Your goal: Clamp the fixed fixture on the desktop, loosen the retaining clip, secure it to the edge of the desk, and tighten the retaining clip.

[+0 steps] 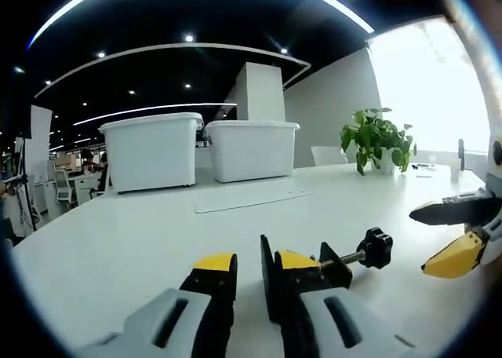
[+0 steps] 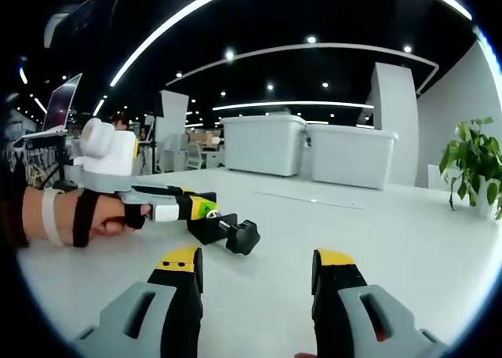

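While the wide white tabletop (image 1: 141,240) runs off pale and bare toward its far edge, the small black metal clamp fixture with a threaded screw and a lobed black knob (image 1: 345,257) lies on it close in front of the left tool (image 1: 247,272). In the left gripper view that tool's yellow-tipped black jaws stand a little apart, the right-hand jaw pressed up against the clamp's black body, with the screw and knob sticking out to the right; whether the jaws actually pinch the fixture I cannot tell. In the right gripper view the same left tool (image 2: 205,207), held by a hand (image 2: 102,217) in a black strap, reaches in from the left with the clamp (image 2: 229,231) at its tip, knob resting on the tabletop (image 2: 392,232). The right tool (image 2: 255,283) hangs open, its two jaws well apart over bare surface, nothing between them; from the left gripper view it (image 1: 443,236) enters at the right side, near the knob but apart from it. Two large white plastic storage bins (image 1: 153,150) sit side by side well back, a thin flat white sheet (image 1: 252,197) lies in front of them, and a leafy green potted plant (image 1: 376,142) stands toward the far right edge. Around the clamp the surface is open on every side.
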{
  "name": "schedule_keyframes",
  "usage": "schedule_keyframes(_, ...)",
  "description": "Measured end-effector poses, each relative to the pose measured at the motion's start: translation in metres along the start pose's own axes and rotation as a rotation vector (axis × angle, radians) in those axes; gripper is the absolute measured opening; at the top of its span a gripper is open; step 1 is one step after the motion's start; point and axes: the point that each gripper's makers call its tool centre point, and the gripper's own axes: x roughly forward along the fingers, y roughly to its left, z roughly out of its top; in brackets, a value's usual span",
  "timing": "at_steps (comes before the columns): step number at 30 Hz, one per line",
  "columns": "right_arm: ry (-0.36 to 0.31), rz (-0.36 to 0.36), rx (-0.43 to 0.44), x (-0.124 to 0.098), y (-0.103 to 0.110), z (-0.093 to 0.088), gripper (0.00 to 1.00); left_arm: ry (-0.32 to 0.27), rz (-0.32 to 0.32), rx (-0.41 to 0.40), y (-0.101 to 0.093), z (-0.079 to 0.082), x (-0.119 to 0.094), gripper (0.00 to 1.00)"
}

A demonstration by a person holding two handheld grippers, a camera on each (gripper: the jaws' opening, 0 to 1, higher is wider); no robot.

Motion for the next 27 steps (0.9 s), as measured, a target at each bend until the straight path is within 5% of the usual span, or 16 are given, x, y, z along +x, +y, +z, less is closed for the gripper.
schedule_keyframes(16,0.01,0.001,-0.021,0.001,0.001,-0.002,0.53,0.057,0.003,0.032,0.003,-0.01,0.002,0.2)
schedule_keyframes(27,0.009,0.002,-0.025,0.0,0.002,-0.002,0.53,0.04,-0.034,0.048,-0.003,-0.006,0.004,0.08)
